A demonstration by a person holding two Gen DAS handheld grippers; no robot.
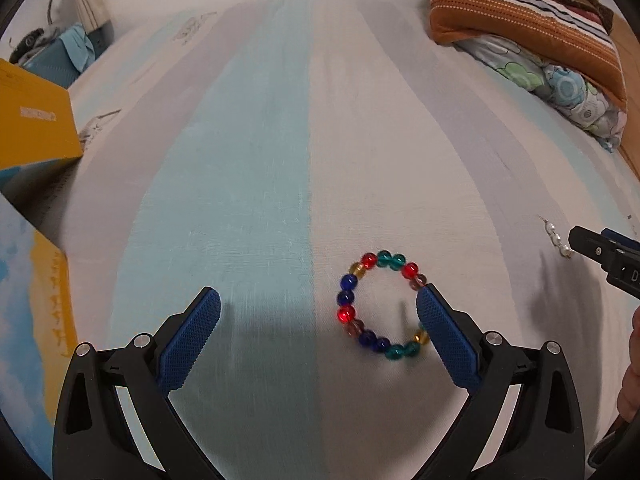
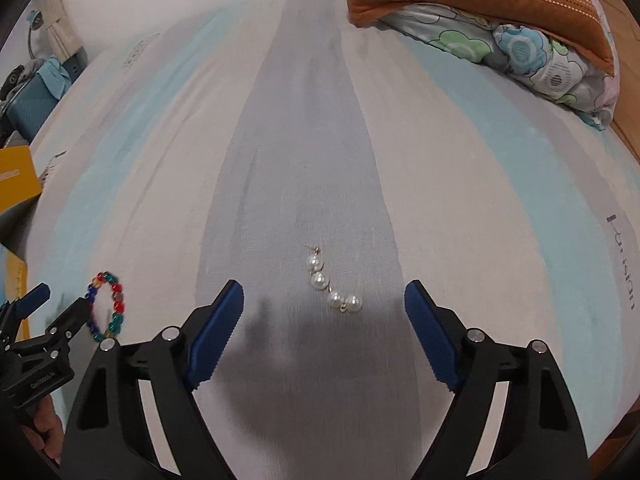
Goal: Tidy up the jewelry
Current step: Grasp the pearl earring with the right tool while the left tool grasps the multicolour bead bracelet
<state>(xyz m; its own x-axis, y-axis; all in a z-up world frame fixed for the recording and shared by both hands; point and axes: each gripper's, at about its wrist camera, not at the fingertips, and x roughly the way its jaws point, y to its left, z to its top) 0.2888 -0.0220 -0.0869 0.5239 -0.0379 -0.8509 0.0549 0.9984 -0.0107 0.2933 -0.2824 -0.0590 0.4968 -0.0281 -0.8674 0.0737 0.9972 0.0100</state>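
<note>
A bracelet of red, blue, teal and amber beads [image 1: 380, 306] lies flat on the striped bed sheet [image 1: 256, 184]. My left gripper [image 1: 318, 300] is open just above it, and its right finger covers the bracelet's right edge. The bracelet also shows in the right wrist view [image 2: 107, 305] at the far left. A short pearl earring [image 2: 331, 284] lies on the sheet [image 2: 304, 140], between and just beyond the fingertips of my open, empty right gripper [image 2: 324, 294]. The earring also shows in the left wrist view [image 1: 557, 238], next to the right gripper's tip.
A yellow cardboard box [image 1: 34, 120] stands at the left edge of the bed. Below it is a box with a blue sky print [image 1: 28, 304]. Folded quilts and a striped pillow [image 1: 532, 28] are piled at the far right.
</note>
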